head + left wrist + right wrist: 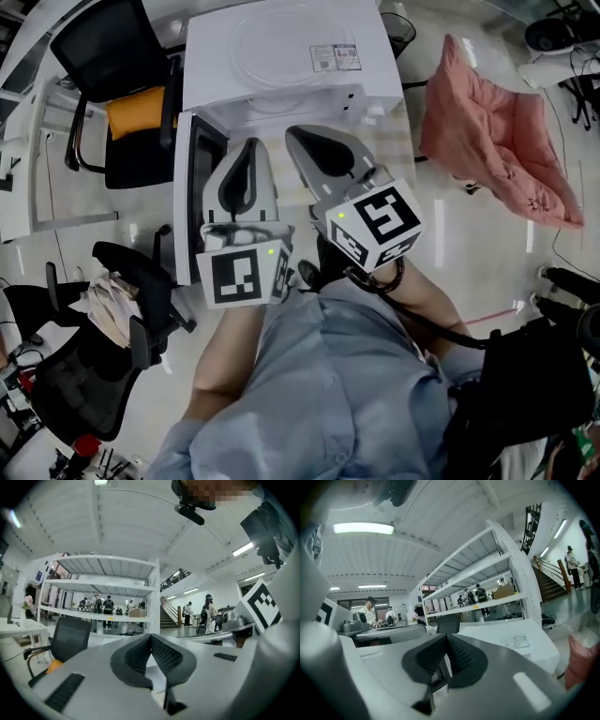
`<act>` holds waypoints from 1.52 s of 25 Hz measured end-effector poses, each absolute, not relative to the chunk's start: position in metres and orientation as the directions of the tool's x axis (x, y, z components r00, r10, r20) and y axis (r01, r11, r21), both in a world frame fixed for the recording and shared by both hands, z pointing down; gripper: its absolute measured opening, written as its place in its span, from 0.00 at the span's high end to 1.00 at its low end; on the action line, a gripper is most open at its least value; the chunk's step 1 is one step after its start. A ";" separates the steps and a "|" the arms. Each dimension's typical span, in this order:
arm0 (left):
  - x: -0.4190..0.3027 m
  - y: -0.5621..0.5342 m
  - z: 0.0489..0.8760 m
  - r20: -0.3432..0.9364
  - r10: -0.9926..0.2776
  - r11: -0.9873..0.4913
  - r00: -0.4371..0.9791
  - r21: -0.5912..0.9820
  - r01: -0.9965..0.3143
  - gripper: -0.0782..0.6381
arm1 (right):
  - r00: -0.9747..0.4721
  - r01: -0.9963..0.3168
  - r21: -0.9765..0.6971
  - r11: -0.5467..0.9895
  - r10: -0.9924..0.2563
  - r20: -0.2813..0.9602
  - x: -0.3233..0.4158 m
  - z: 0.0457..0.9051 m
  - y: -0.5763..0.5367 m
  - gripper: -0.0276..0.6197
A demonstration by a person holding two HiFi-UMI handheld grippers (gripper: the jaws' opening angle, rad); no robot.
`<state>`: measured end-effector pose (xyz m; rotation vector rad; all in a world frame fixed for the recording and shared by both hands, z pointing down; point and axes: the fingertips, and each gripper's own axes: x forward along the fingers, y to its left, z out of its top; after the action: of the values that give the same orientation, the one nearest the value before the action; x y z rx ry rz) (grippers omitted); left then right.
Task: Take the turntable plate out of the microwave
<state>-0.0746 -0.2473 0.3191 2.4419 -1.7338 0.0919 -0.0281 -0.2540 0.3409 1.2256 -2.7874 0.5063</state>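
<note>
Left tool (251, 148) and right tool (300, 139) are hovering side by side and pointing nearly level. The dark ribbed pads of each are pressing together with nothing between them. Just ahead of both tips, a white box-shaped microwave oven (211, 66) is standing with its dark-windowed door (202, 171) hanging open beside the left tool. The round clear glass turntable plate (281, 52) is lying flat on the oven's top, beyond the tips. A crumpled pink cloth (497, 141) is lying well off to the right tool's outer side.
</note>
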 end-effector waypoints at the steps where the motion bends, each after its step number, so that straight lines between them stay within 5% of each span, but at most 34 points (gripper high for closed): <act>1: -0.078 -0.242 0.311 0.117 -0.939 -0.316 0.324 0.083 -0.945 0.88 | -0.680 -0.728 -0.254 0.637 -0.719 0.146 -0.029 0.327 -0.249 0.95; 11: -0.080 -0.178 0.265 0.001 -0.950 -0.311 0.311 0.066 -0.948 0.88 | -0.664 -0.743 -0.155 0.651 -0.745 0.054 -0.031 0.275 -0.185 0.96; 38: -0.092 -0.166 0.260 0.001 -0.956 -0.290 0.292 0.103 -0.951 0.88 | -0.671 -0.737 -0.120 0.665 -0.742 0.010 -0.038 0.257 -0.169 0.96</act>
<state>-0.0917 -0.1664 0.2597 2.4563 -1.8189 -0.0932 -0.0378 -0.1689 0.2570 1.2894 -2.9027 0.1817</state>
